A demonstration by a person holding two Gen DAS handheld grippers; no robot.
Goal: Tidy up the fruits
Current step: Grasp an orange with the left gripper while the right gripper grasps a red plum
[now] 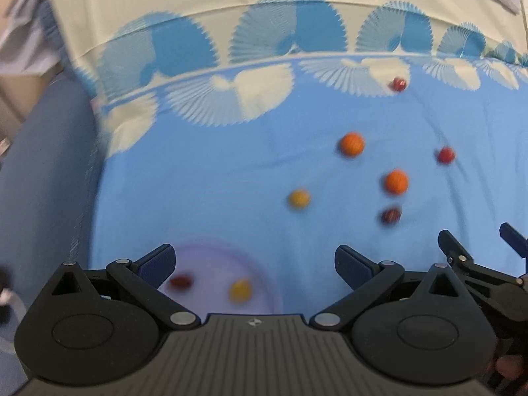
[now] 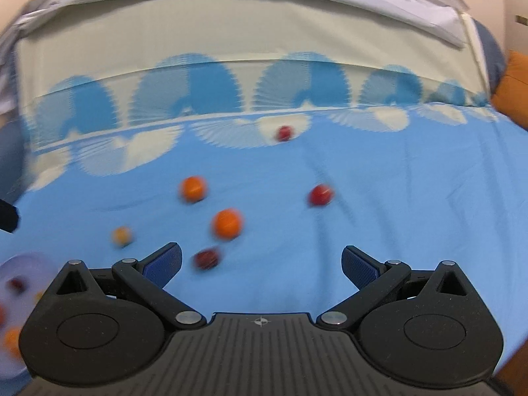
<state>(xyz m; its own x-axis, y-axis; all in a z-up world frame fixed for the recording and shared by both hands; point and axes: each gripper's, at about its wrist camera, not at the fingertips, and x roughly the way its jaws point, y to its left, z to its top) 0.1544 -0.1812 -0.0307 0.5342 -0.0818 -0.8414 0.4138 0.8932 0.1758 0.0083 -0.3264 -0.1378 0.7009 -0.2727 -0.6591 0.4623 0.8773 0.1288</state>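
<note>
Left gripper point(image 1: 254, 265): jaws spread wide, nothing between the blue pads. It hangs above the near edge of a pale lilac plate point(image 1: 204, 254) that lies on the blue cloth point(image 1: 198, 178). The plate holds a dark red fruit point(image 1: 181, 281) and a yellow fruit point(image 1: 240, 290), set apart from each other. The right wrist view shows more fruit on the plate's near side, too blurred to count.

Right gripper point(image 2: 261, 265): jaws likewise spread wide and empty. It hangs above the cloth, to the right of the plate. Part of it shows at the right edge of the left wrist view.

Loose fruit on the cloth, from near to far:
- A dark red fruit point(image 2: 207, 258) lies just ahead of the right gripper's left finger point(image 2: 165, 264), apart from it.
- An orange fruit point(image 2: 227, 223) lies just beyond the dark red one.
- A small yellow fruit point(image 2: 121, 236) lies to the left, between the plate and the orange fruit.
- A second orange fruit point(image 2: 194, 188) lies farther back and left.
- A red fruit point(image 2: 320, 194) lies to the right, well apart from the others.
- A red fruit point(image 2: 284, 133) lies farthest away, on the cream fan pattern point(image 2: 138, 151) at the border of the cloth.

Both views are motion-blurred; the kinds of fruit cannot be told beyond colour.

Surroundings: the cloth carries a band of blue and cream fan shapes along its far edge. An orange cushion point(image 2: 513, 85) shows at the right margin of the right wrist view.
</note>
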